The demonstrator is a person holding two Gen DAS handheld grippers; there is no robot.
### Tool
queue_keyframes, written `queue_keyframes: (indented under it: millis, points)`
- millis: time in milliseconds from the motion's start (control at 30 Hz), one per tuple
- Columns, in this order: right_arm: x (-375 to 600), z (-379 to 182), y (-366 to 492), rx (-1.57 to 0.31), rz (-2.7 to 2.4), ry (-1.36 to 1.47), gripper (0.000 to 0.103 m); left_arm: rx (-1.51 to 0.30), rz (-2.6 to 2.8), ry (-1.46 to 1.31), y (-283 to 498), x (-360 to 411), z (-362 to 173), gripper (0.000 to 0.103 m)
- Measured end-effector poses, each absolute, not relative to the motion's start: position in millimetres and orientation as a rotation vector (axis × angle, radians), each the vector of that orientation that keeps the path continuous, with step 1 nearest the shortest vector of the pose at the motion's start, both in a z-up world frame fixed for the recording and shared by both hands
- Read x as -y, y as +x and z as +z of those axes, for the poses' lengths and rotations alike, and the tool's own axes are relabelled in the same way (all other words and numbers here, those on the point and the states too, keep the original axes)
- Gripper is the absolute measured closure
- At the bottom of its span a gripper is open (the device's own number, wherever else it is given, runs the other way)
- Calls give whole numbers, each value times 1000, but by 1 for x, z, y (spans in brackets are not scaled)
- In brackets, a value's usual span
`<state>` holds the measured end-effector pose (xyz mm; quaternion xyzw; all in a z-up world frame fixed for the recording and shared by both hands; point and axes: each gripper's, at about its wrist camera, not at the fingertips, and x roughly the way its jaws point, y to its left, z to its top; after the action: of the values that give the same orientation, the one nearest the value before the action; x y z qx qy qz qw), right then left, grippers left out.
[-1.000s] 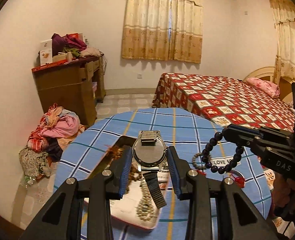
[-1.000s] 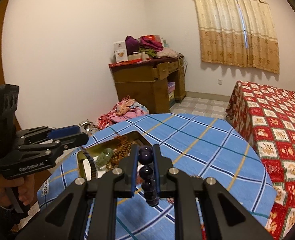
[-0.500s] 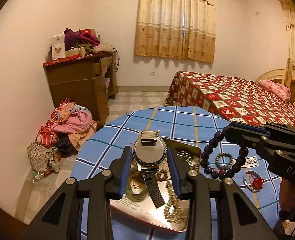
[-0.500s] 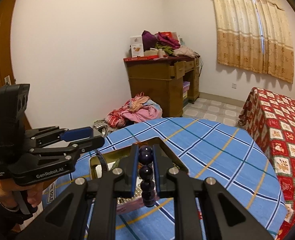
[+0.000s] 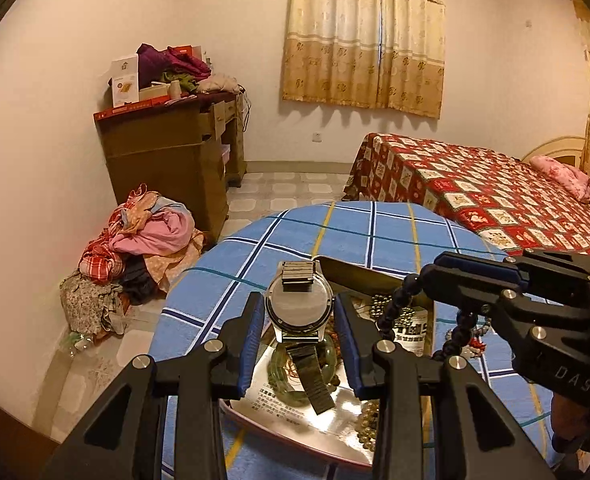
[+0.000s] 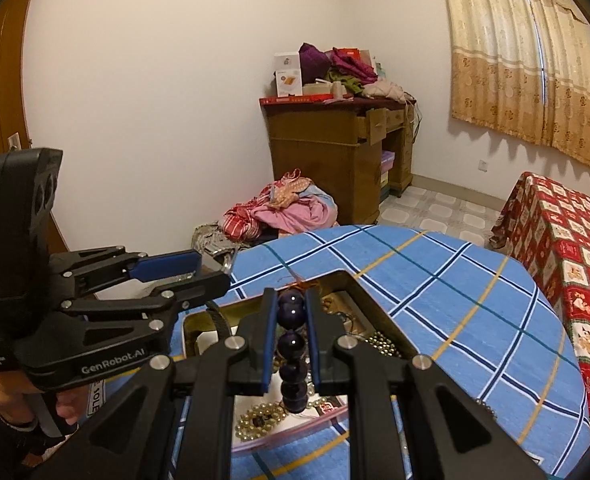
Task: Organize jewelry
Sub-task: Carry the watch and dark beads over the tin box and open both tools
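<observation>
My left gripper (image 5: 298, 300) is shut on a silver wristwatch (image 5: 299, 312), case back up, its dark strap hanging down. Under it lies an open tin box (image 5: 359, 274) holding a green bangle (image 5: 283, 364), pearls and gold beads. From the right, my right gripper (image 5: 435, 276) reaches in with a dark purple bead bracelet (image 5: 391, 316) dangling from it. In the right wrist view that gripper (image 6: 291, 300) is shut on the bead bracelet (image 6: 291, 346) above the box (image 6: 349, 277). The left gripper (image 6: 213, 270) is at the left, the watch (image 6: 217, 262) between its fingers.
The box sits on a round table with a blue checked cloth (image 5: 355, 232). A small bracelet (image 5: 475, 330) lies on the cloth right of the box. Beyond are a bed (image 5: 475, 192), a wooden desk (image 5: 167, 160) and a pile of clothes (image 5: 135, 248) on the floor.
Both grippers have travelled across the table with their loads, so the box now lies more directly beneath them. The grips on the watch and the bead bracelet are unchanged.
</observation>
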<state>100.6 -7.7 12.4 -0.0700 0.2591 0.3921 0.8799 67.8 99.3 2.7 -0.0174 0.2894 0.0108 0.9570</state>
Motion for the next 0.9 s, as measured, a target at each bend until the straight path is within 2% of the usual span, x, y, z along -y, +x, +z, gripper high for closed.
queue_keyframes:
  millis: [900]
  points:
    - [-21,-25,117,-631,786,-188,87,-673,36,-12,85,-108,-35,67]
